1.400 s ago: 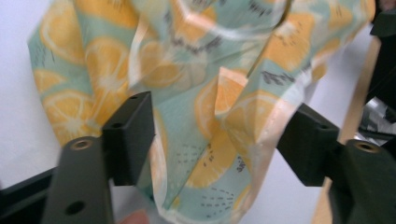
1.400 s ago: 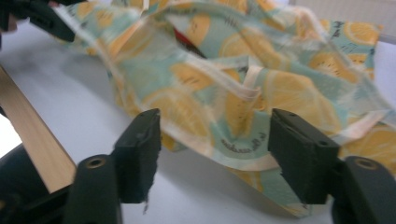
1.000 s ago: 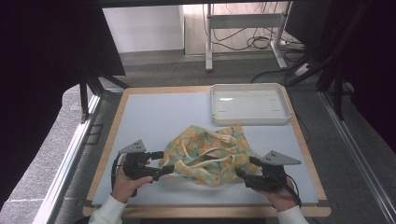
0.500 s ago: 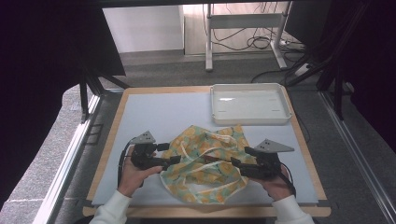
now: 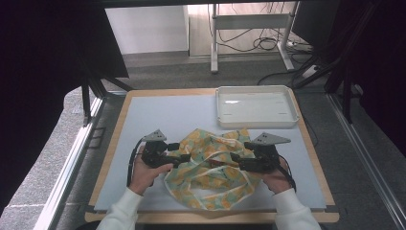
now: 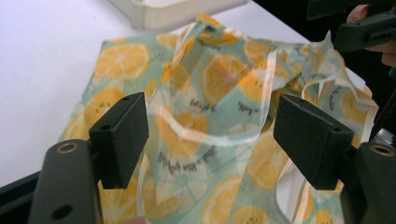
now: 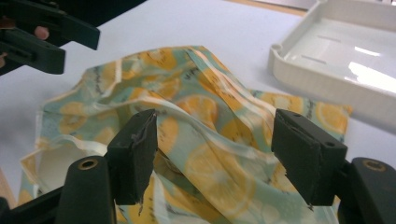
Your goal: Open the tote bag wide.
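With my left gripper (image 6: 210, 135) just narrowing, both it and the right gripper (image 7: 215, 154) gape around the cloth (image 5: 210, 167) ungripped; I should pinch one hem squarely.

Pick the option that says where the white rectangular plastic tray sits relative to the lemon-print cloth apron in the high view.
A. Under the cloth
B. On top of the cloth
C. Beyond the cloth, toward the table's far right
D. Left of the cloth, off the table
C: the white rectangular plastic tray sits on the table's far right part, just beyond the lemon-print cloth apron.
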Demonstrator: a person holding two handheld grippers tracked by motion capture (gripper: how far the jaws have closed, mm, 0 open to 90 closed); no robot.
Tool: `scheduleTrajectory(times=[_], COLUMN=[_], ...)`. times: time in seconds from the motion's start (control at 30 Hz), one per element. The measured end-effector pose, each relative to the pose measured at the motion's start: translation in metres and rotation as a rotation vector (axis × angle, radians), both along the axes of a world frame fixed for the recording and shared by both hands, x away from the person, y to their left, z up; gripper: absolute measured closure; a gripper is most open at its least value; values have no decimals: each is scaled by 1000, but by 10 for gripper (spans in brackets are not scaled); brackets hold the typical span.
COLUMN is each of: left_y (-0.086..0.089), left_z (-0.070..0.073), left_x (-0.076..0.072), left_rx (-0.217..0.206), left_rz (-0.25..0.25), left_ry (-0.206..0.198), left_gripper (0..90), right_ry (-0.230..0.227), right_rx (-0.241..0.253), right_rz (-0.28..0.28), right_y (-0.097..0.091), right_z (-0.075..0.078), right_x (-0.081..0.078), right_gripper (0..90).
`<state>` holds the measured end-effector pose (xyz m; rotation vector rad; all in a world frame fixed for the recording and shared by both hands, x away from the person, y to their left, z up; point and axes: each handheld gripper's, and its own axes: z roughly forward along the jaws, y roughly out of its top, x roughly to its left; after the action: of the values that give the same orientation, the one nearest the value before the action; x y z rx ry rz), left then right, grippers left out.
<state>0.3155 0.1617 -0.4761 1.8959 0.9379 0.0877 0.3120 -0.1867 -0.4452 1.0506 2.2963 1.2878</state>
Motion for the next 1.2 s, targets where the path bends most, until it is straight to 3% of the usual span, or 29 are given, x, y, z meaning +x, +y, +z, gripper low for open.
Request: scheduleTrajectory(times=[0.17, 0.3, 0.4, 0.57, 0.87, 0.93, 1.07, 1.2], left_y=[-5, -14, -24, -36, -45, -45, -44, -42], left_z=[-1, -4, -13, -23, -33, -34, -35, -34], left_x=[-3, -3, -3, -2, 2, 2, 3, 3], left_rx=[0, 44, 73, 161, 197, 201, 169, 141], left_rz=[-20, -28, -57, -76, -81, -85, -119, -122], left_ry=[-3, -12, 15, 17, 35, 36, 64, 70], left_gripper=[280, 285, 287, 310, 456, 516, 773, 849], right_ry=[5, 0, 11, 26, 20, 20, 23, 20], right_rx=[6, 19, 18, 7, 0, 3, 4, 4], right_rz=[-25, -37, -38, -24, -38, -49, -58, -61], right_y=[-9, -14, -16, -15, -14, -15, -16, -17], right_z=[-3, -2, -5, -8, -9, -9, -9, -9], right_x=[0, 0, 1, 1, 1, 2, 2, 2], right_gripper=[316, 316, 316, 316, 316, 318, 319, 321])
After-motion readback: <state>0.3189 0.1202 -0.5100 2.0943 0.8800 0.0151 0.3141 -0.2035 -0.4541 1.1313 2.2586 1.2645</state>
